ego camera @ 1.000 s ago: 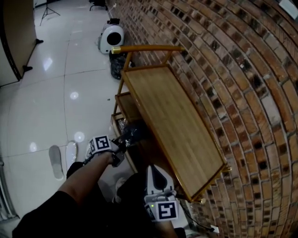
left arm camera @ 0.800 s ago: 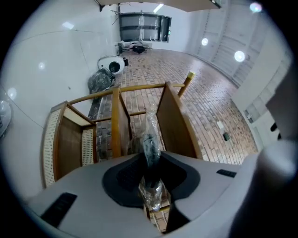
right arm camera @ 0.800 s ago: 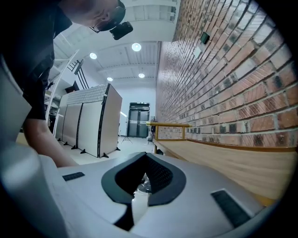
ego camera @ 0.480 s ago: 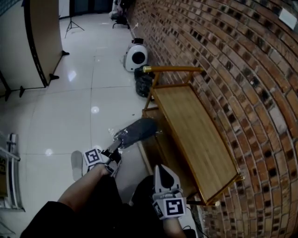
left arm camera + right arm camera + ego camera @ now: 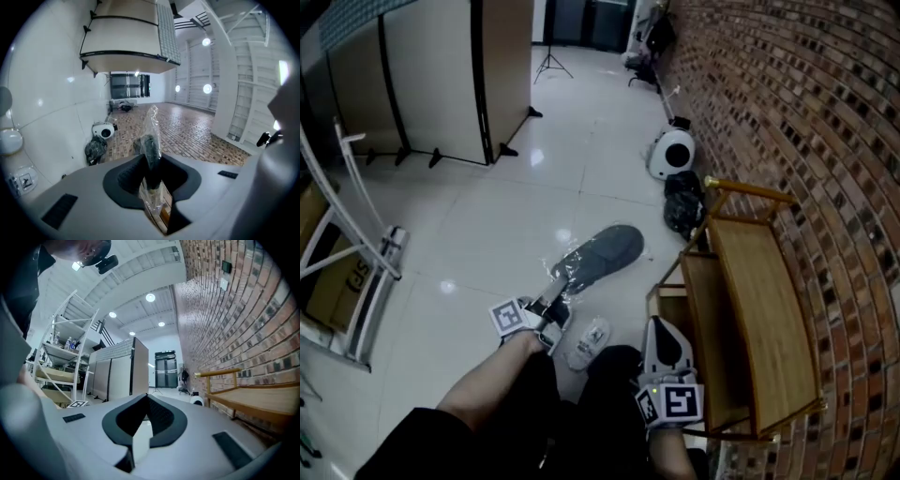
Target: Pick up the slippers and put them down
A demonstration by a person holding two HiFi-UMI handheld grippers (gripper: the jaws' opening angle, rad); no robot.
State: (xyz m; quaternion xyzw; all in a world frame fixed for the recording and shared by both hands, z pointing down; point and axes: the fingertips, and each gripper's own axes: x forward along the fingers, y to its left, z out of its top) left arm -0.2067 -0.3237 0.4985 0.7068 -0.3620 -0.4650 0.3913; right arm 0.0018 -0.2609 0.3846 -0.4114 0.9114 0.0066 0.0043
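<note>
Left gripper (image 5: 151, 161) fingers pinching heel end of dark slipper (image 5: 600, 255), clear plastic wrap bunched in pinch. Toe juts out ahead of fingers, looks clear of floor. Right gripper (image 5: 146, 404) fingers pressed together, nothing between; wooden rack (image 5: 759, 309) just right of them. My plan for set-down: lower toe first onto bare tile (image 5: 487, 234) ahead of left fingers, sole flat, release only once it rests — slick plastic may let slipper slide in pinch. I'd avoid white shoe (image 5: 587, 342) beside left fingers.

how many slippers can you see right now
1: a dark slipper in clear plastic, held up in the left tool. The white shoe lower down looks like the person's own; other slippers may be hidden.
</note>
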